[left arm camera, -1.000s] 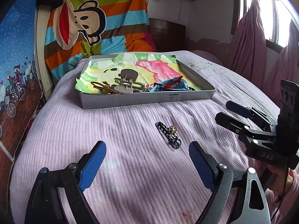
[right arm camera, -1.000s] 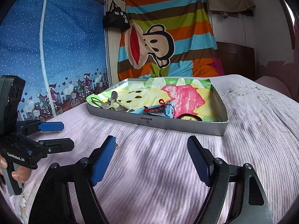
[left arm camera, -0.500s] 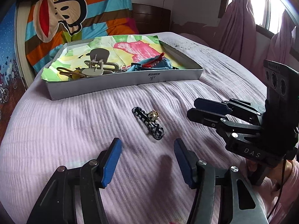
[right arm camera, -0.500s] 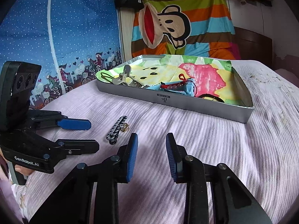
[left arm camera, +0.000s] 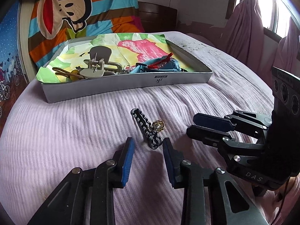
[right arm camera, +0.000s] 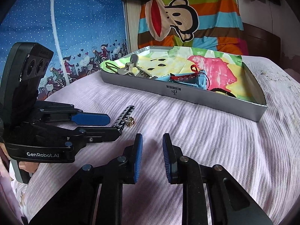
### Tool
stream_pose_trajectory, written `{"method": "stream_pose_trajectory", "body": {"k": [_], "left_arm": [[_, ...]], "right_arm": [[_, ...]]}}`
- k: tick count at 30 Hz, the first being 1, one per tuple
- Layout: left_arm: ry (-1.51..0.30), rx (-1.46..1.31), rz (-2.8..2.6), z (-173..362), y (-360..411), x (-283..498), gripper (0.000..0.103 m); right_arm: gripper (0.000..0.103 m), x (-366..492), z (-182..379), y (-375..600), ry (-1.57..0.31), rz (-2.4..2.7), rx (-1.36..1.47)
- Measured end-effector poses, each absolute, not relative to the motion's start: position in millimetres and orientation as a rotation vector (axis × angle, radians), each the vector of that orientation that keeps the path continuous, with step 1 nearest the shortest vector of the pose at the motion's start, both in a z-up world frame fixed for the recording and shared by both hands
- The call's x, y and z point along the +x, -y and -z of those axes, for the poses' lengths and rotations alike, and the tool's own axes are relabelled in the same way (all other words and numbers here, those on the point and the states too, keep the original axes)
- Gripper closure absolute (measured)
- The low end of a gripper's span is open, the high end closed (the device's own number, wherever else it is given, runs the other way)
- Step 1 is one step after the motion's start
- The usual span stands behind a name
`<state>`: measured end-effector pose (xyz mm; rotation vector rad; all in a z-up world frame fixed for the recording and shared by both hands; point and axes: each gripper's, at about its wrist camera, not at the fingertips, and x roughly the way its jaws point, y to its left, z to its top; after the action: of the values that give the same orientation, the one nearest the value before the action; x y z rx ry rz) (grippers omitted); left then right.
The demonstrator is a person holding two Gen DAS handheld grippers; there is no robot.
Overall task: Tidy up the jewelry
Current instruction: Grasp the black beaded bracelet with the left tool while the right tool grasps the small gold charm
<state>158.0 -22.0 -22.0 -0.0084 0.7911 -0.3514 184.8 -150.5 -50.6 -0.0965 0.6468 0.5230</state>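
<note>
Black braided bracelet [left arm camera: 146, 129] with a gold bead lies on lilac ribbed bedspread [left arm camera: 75, 131]. Left gripper [left arm camera: 147, 150] has been closing, its blue pads flanking the bracelet's near end, seemingly not touching. Right gripper [right arm camera: 152, 150], also closing, holds nothing

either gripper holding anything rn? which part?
Nothing held. Left gripper has been closing around the black clip's near end, pads not touching; right gripper closing, empty.

A black-and-white braided bracelet [left arm camera: 146, 129] lies flat on the pink bed [left arm camera: 75, 123], running eleven to five o'clock, with a gold bead earring [left arm camera: 159, 125] touching its three-o'clock side.
</note>
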Motion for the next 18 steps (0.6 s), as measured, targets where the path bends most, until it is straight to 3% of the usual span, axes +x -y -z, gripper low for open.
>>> {"method": "stream_pose_trajectory", "body": {"k": [18], "left_arm": [[-0.777,-0.092,0.283,22.9,2.8,181.5,0.088]], "right_arm": [[0.084,192.8,50.2,135.1,-0.668,-0.553,-0.136]]}}
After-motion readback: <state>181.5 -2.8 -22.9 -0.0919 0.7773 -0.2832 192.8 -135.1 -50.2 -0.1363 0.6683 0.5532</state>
